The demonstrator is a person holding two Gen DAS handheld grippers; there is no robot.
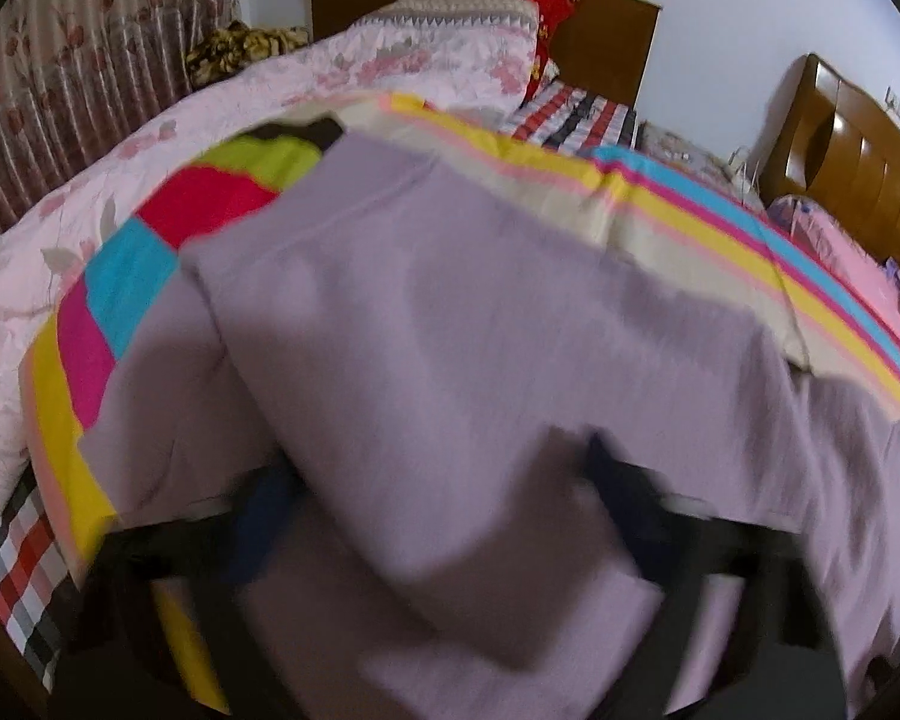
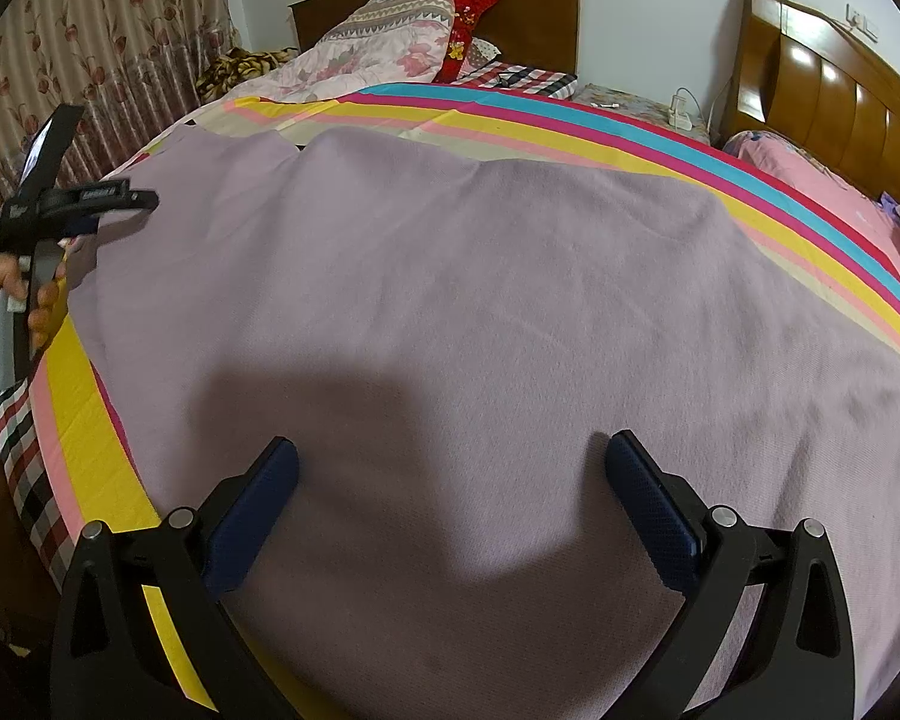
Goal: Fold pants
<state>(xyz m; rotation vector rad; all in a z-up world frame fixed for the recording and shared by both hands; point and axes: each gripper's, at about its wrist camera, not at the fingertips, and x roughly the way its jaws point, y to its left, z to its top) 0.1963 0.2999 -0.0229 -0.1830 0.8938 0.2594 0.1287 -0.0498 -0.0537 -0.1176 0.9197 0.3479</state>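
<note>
Lilac pants (image 2: pixel 450 300) lie spread across a bed with a bright striped sheet (image 2: pixel 570 120). My right gripper (image 2: pixel 450 480) is open just above the near part of the pants, its blue pads (image 2: pixel 258 510) wide apart with only flat cloth beneath. A hand holds my left gripper (image 2: pixel 141 199) at the pants' left edge. In the blurred left wrist view the pants (image 1: pixel 450 300) bulge up between the fingers of the left gripper (image 1: pixel 444 498), which stand apart. Whether those pads press the cloth is not clear.
A pink floral quilt (image 2: pixel 354 66) and pillows (image 2: pixel 468 6) are piled at the dark headboard (image 2: pixel 540 18). A second wooden headboard (image 2: pixel 834 90) and pink bedding (image 2: pixel 810 180) are on the right. A flowered curtain (image 2: pixel 102 48) hangs on the left. A checked blanket (image 2: pixel 24 450) hangs at the near left corner.
</note>
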